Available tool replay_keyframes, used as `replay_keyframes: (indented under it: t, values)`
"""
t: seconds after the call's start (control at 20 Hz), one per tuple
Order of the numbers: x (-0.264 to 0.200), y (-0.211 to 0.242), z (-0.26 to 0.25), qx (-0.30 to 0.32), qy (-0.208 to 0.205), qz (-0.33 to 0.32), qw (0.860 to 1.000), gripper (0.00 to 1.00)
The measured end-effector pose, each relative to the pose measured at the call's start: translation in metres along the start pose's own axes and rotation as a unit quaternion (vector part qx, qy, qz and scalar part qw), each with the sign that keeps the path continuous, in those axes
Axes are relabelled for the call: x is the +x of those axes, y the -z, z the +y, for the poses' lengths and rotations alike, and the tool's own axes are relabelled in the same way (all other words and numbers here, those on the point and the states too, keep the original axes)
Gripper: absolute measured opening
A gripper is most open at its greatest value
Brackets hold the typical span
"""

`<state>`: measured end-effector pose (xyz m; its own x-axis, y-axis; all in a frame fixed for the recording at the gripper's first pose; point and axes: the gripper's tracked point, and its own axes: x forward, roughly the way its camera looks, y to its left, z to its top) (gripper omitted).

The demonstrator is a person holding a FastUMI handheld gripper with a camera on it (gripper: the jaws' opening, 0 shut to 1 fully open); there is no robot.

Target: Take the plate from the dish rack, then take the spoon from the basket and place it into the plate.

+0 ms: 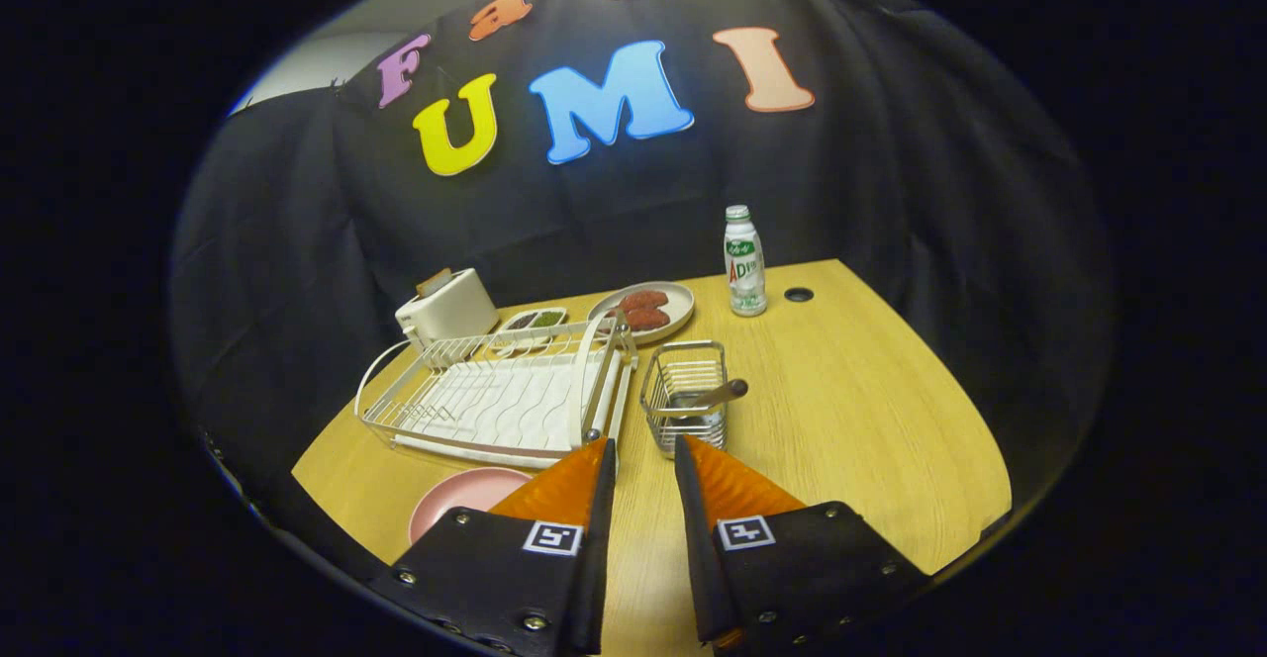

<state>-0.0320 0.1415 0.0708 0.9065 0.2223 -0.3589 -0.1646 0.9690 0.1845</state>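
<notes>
Here, your gripper (643,454) hovers with jaws apart and empty just before the wire basket (685,395) holding a metal spoon (708,398); a round pink plate (465,497) lies beside the white wire dish rack (500,395).

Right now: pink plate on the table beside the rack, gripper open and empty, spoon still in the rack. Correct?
One error: the spoon is in the wire basket, not the rack; its handle sticks out over the basket's rim. The rest holds in the gripper view: the pink plate lies on the table beside the rack, and the gripper is open and empty.
</notes>
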Motion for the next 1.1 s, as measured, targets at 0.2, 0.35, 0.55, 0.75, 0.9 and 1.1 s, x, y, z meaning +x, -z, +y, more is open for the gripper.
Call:
replay_keyframes:
  t: [0.2,0.35,0.55,0.75,0.9,1.1]
  values:
    - [-0.009,-0.012,-0.019,-0.044,0.025,-0.065,0.997,0.35]
    - [-0.01,-0.015,-0.028,-0.061,0.028,-0.095,0.993,0.35]
    - [0.001,-0.02,-0.04,-0.061,0.029,-0.123,0.99,0.35]
    - [0.031,-0.019,-0.053,-0.057,0.02,-0.141,0.988,0.35]
    - [0.054,-0.016,-0.06,-0.047,0.015,-0.148,0.988,0.35]
    - [0.078,-0.015,-0.059,-0.038,0.003,-0.15,0.988,0.35]
